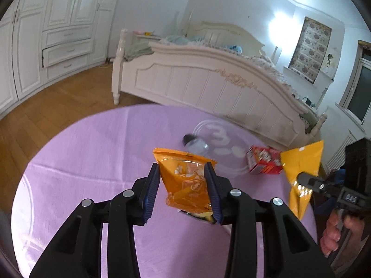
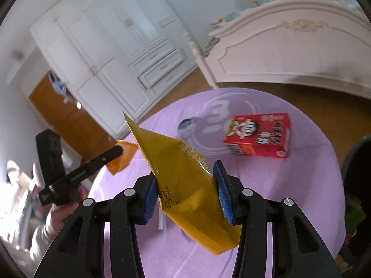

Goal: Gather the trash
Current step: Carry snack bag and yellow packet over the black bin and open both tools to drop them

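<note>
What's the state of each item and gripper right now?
left gripper: shut on orange snack bag, lifted above the table
orange snack bag: held, crumpled
right gripper: shut on yellow wrapper
yellow wrapper: held, off the table, creased
red box: lying on the purple tablecloth, untouched
small clear container: on its side on the cloth, blurred
wardrobe drawer: slightly ajar

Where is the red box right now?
The red box lies on the purple table, on the bed's side, beside a small jar. In the left view it sits right of the orange bag.
</note>
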### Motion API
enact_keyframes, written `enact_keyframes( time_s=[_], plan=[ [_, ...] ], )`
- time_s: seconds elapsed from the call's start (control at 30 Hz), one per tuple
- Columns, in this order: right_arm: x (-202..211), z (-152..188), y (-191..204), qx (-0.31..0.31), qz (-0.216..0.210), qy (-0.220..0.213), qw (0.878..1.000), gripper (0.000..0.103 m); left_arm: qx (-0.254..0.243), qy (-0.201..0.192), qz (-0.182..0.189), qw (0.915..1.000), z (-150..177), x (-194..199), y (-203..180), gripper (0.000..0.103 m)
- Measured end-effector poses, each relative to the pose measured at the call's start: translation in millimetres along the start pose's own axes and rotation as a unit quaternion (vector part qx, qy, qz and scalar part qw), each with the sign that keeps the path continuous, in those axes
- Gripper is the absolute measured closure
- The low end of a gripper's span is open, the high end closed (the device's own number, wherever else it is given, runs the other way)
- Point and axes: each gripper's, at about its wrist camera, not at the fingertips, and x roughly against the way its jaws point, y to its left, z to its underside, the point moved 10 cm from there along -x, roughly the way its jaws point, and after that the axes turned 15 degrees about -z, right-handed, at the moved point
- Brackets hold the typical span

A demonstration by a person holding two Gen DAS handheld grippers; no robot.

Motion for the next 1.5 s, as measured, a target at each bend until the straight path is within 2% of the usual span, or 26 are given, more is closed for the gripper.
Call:
enact_keyframes(
  time_s=[0.23,0.5,0.7,1.0,1.23,1.5],
  plan=[
    [29,-8,-26,-0.035,0.005,-0.042,0.998,0.057,-0.02,-0.014,0.048,0.9985,-21,7,-53,0.064],
    [74,-12,-62,-0.069,0.024,-0.092,0.993,0.057,-0.063,-0.015,0.106,0.9923,-22,3,-131,0.064],
    [109,-13,-97,-0.098,0.044,-0.13,0.986,0.057,-0.102,-0.007,0.162,0.9815,-7,-1,-200,0.064],
    [162,0,-153,-0.144,0.082,-0.178,0.97,0.057,-0.152,0.026,0.222,0.9629,26,-16,-290,0.064],
    [200,19,-205,-0.183,0.115,-0.205,0.955,0.057,-0.185,0.055,0.244,0.9505,50,-31,-339,0.064],
    [221,38,-251,-0.216,0.138,-0.218,0.942,0.057,-0.213,0.073,0.252,0.9412,69,-46,-376,0.063]
  ],
)
